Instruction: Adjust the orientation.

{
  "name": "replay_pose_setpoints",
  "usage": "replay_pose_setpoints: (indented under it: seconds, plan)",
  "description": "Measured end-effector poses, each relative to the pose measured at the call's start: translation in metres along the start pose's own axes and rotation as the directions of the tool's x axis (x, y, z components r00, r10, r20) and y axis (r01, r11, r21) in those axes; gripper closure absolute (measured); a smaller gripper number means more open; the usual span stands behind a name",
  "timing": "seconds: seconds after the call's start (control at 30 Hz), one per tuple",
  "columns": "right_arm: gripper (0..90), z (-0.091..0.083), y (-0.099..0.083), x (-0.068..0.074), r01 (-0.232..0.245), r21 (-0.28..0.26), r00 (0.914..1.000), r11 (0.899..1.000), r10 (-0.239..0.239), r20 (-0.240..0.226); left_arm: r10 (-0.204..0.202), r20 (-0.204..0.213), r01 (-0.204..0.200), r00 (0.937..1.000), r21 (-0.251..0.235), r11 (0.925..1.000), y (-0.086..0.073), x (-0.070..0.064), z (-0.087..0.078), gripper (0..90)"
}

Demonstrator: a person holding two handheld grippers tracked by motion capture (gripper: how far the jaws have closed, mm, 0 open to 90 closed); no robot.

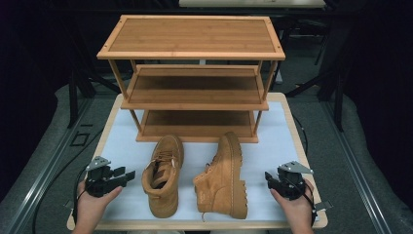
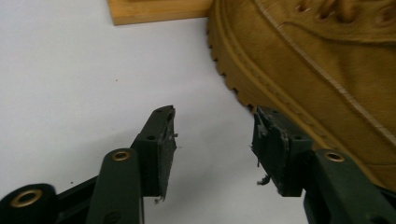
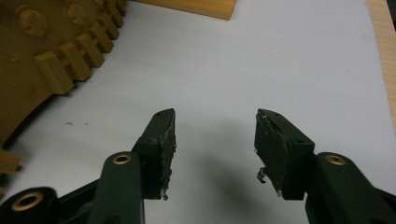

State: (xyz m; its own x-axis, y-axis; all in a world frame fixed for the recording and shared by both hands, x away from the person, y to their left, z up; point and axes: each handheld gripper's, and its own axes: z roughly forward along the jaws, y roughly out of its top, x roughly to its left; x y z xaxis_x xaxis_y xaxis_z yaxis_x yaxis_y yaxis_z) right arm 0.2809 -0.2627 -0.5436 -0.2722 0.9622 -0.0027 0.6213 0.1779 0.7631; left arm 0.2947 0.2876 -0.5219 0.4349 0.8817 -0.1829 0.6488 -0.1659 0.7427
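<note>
Two tan boots lie on the white table top in front of a wooden three-tier shoe rack (image 1: pixel 195 87). The left boot (image 1: pixel 163 175) stands upright; the right boot (image 1: pixel 226 178) lies on its side, lugged sole to the right. My left gripper (image 1: pixel 127 176) is open, just left of the upright boot, whose side (image 2: pixel 317 70) is close beside one of its jaws. My right gripper (image 1: pixel 269 178) is open too, right of the tipped boot, with that boot's sole (image 3: pixel 42 56) off to its left. Both grippers hold nothing (image 2: pixel 212 140) (image 3: pixel 215 140).
The white mat (image 1: pixel 277 141) sits on a wood-edged table (image 1: pixel 292 122). A foot of the rack (image 2: pixel 154 11) shows ahead of the left gripper, and a rack corner (image 3: pixel 196 7) ahead of the right one. Dark floor and metal frames surround the table.
</note>
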Motion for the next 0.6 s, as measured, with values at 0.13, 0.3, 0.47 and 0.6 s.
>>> replay_pose_setpoints:
  seconds: [0.13, 0.3, 0.47, 0.6]
  plan:
    - [48.7, -0.001, 0.0, 0.001, 0.006, -0.013, 0.9999, 1.0, -0.005, 0.009, 0.037, 0.001, -0.037, 0.9993, 0.026, 0.999, 0.007, -0.005, -0.01, 50.9]
    - [49.1, 0.0, -0.002, 0.002, -0.002, -0.027, 0.9999, 1.0, 0.002, 0.011, 0.037, 0.019, -0.037, 0.9992, 0.028, 0.9989, 0.023, -0.014, -0.026, 48.0]
    - [49.3, 0.0, -0.002, 0.002, -0.014, -0.034, 0.9999, 0.999, 0.014, -0.001, 0.029, 0.081, -0.026, 0.9963, -0.034, 0.9991, 0.047, -0.032, -0.046, 47.9]
    - [49.2, 0.001, -0.003, 0.002, -0.024, -0.03, 0.9997, 0.999, 0.024, -0.008, 0.048, 0.109, -0.04, 0.9929, -0.071, 0.9967, 0.059, -0.051, -0.049, 48.2]
